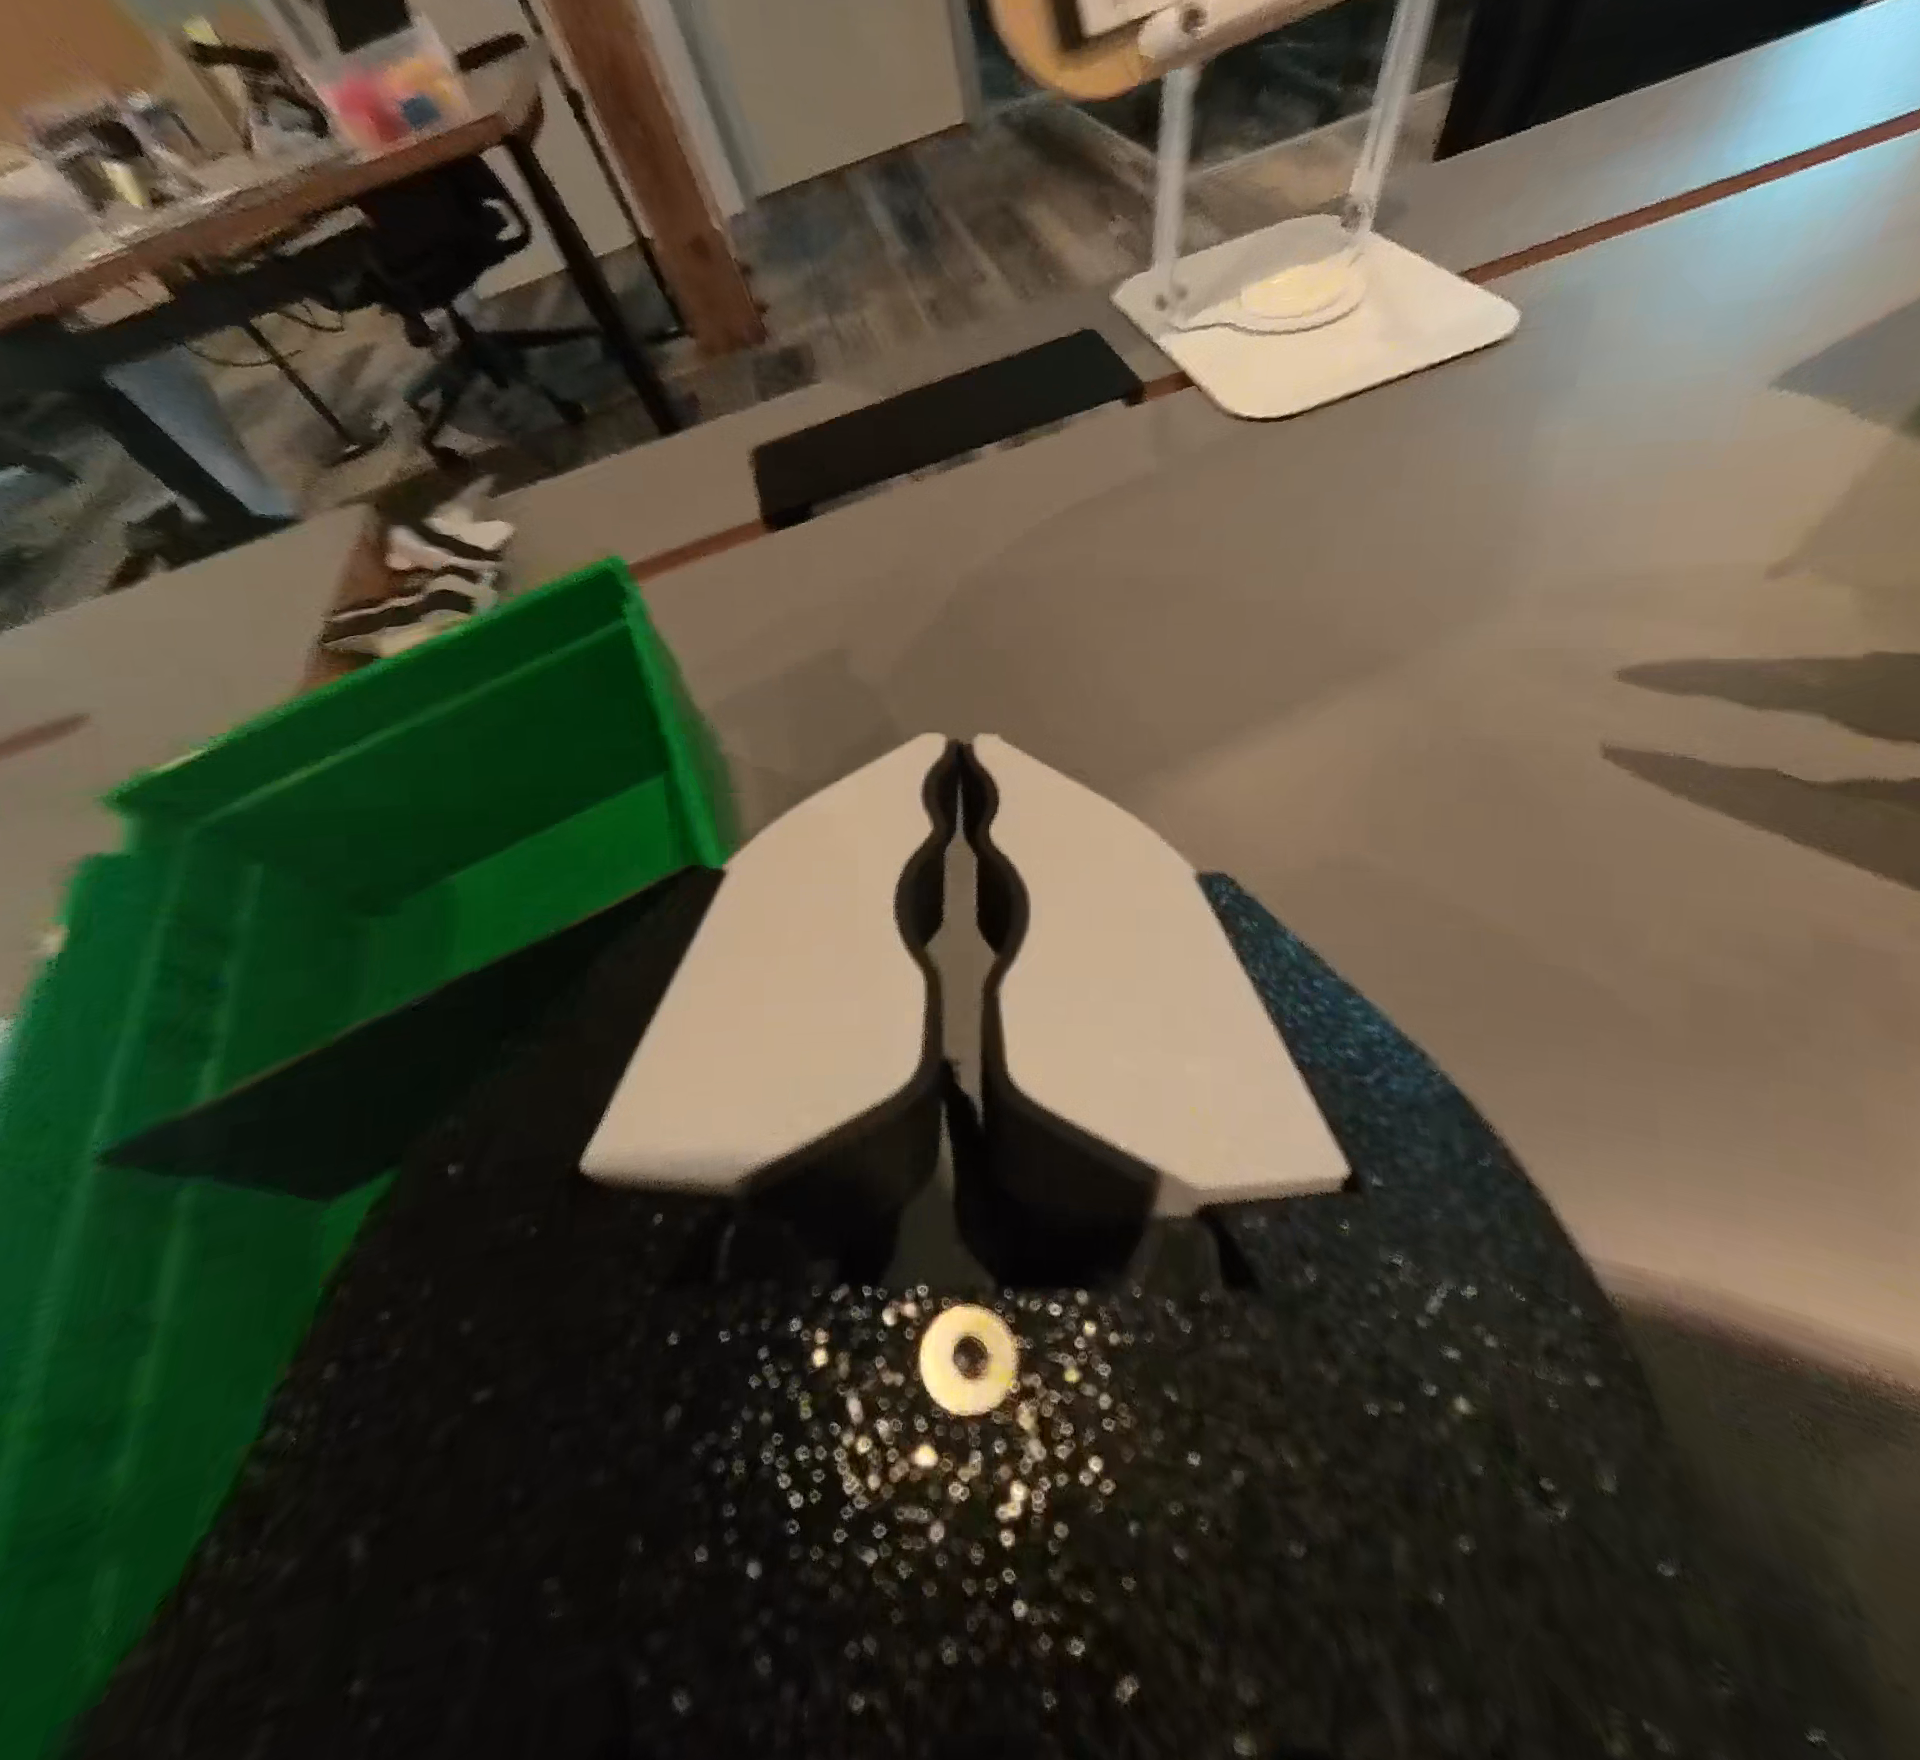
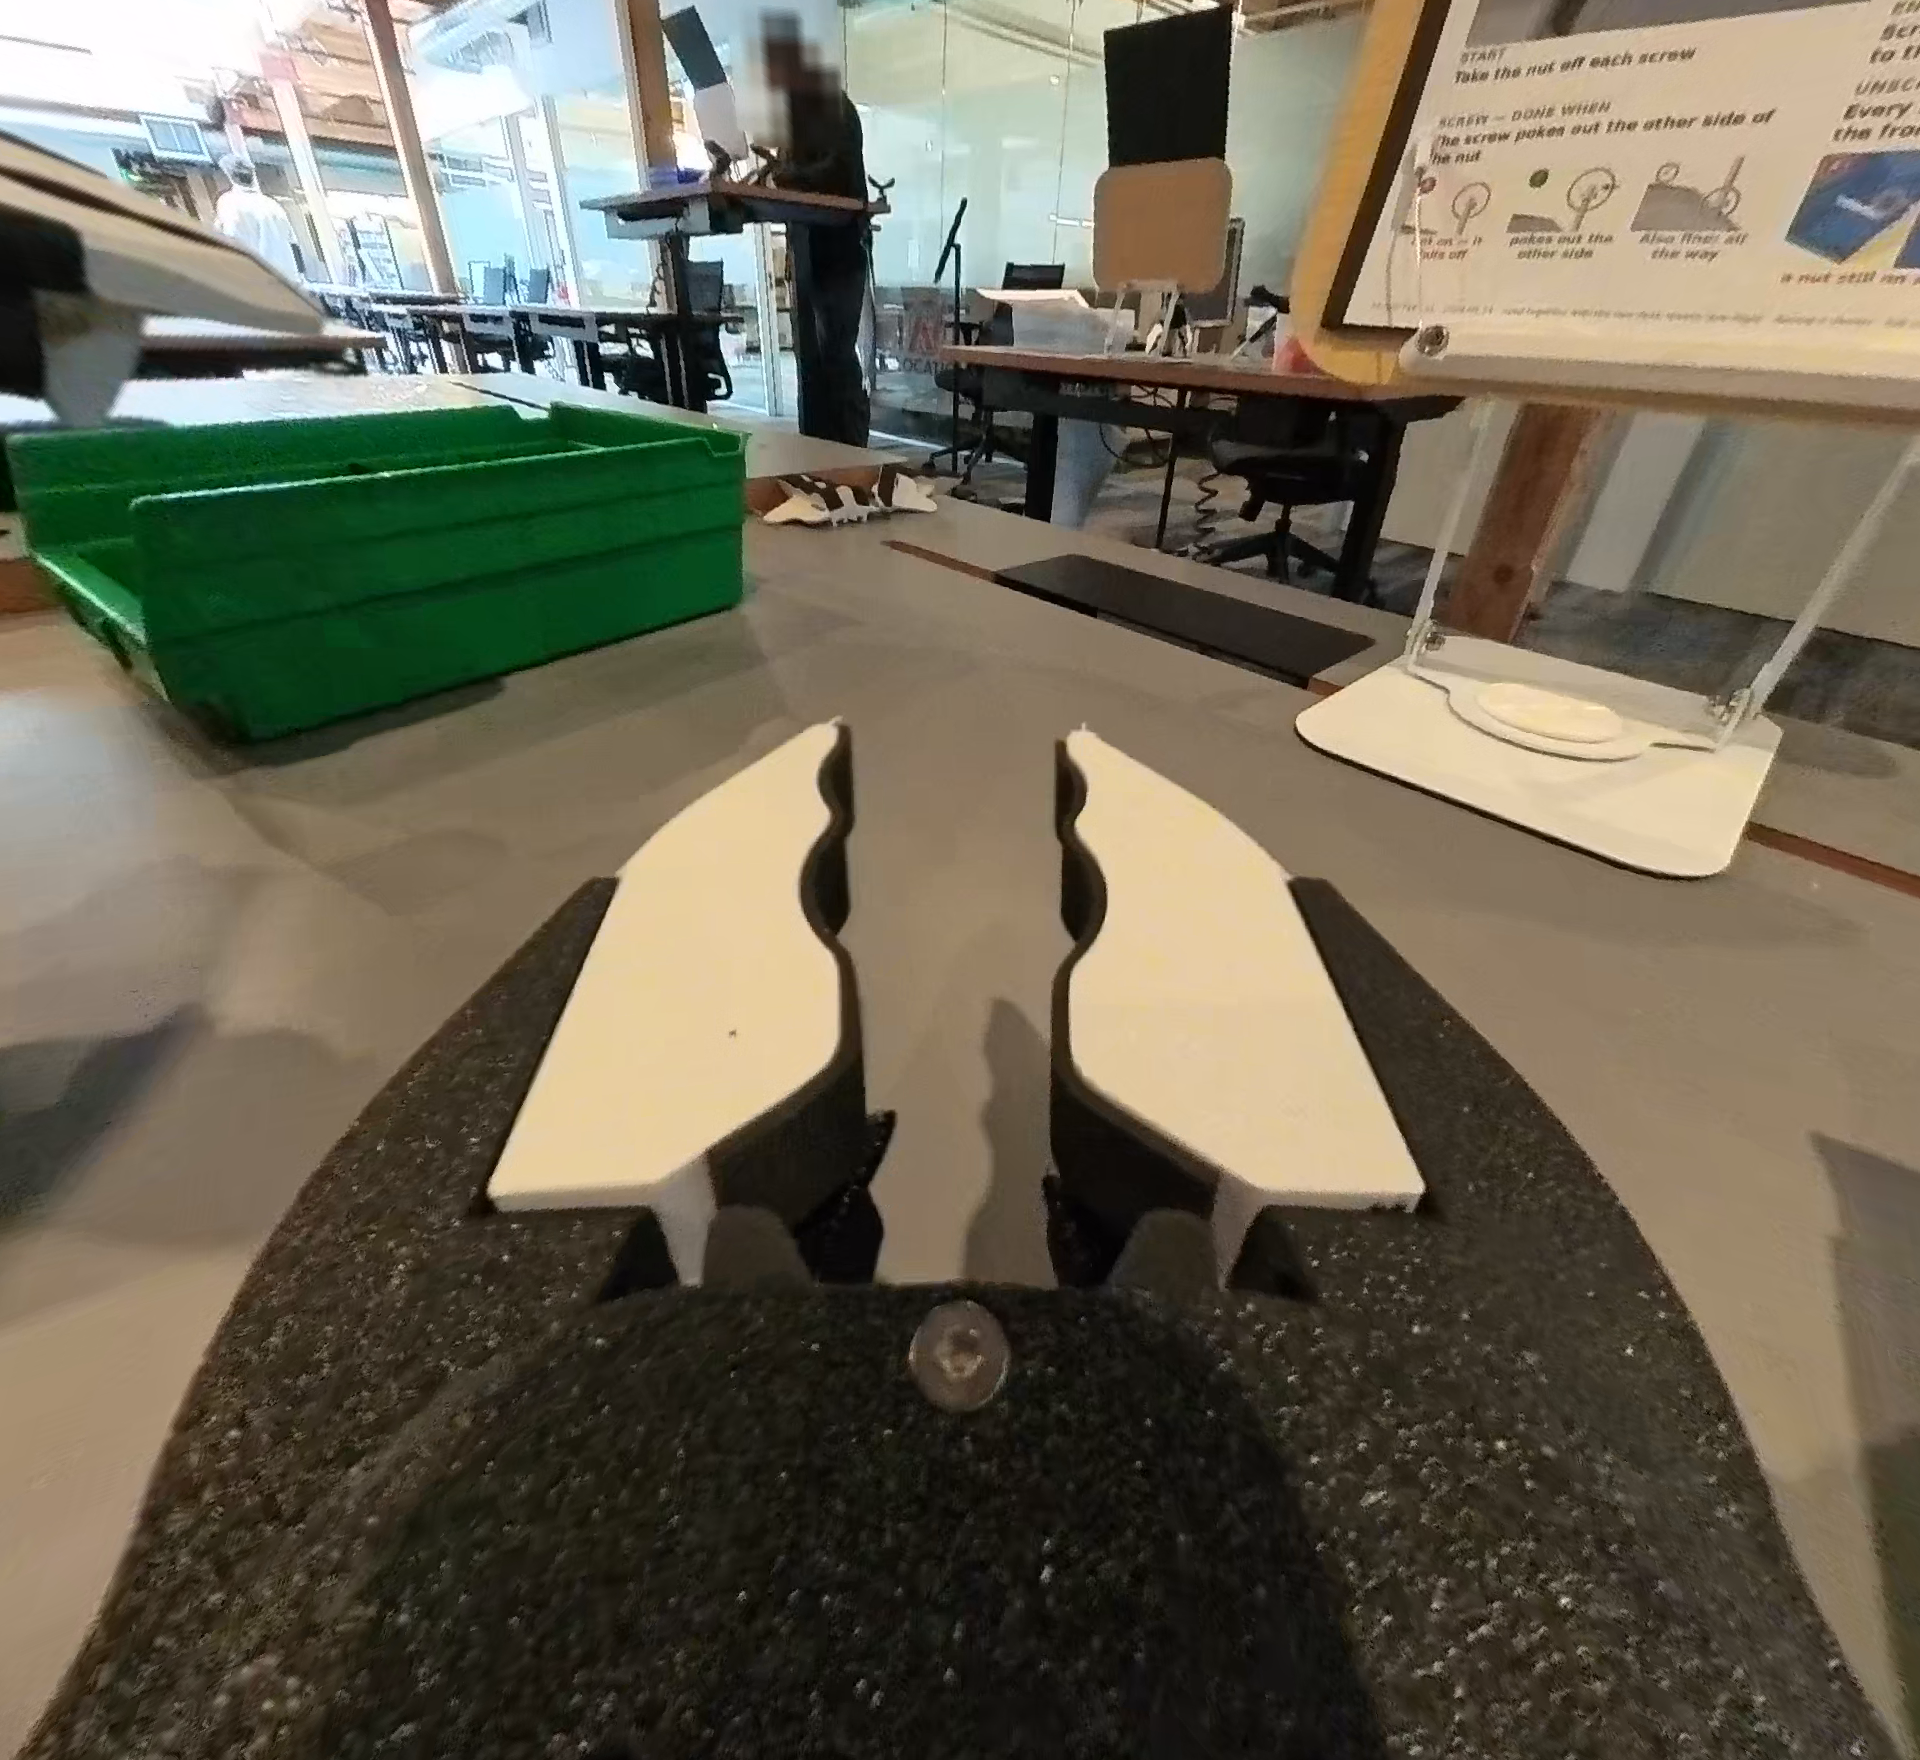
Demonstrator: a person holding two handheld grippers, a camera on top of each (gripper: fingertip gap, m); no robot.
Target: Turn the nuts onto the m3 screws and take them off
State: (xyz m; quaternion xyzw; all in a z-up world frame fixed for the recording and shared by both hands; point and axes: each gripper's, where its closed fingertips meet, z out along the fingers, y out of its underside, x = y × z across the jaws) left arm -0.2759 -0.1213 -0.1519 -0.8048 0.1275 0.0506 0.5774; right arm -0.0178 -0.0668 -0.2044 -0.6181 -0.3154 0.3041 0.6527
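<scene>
My left gripper (image 1: 962, 746) is shut, its two white fingertips touching, with nothing showing between them; it hangs over the grey table (image 1: 1299, 671) just right of a green bin (image 1: 395, 806). My right gripper (image 2: 958, 734) is open with bare table showing between its fingers, low over the table (image 2: 935, 671). The green bin (image 2: 416, 557) stands to its front left, and the left gripper's body (image 2: 156, 276) shows above it at the far left. No screws or nuts are visible in either view; the bin's inside is mostly hidden.
A white stand (image 2: 1538, 775) carrying an instruction board (image 2: 1662, 100) stands at the front right; it also shows in the left wrist view (image 1: 1320, 308). A black flat plate (image 2: 1184, 614) is set into the table behind. A person (image 2: 826, 256) stands at a far desk. Tip to tip, the grippers are about 25 cm apart.
</scene>
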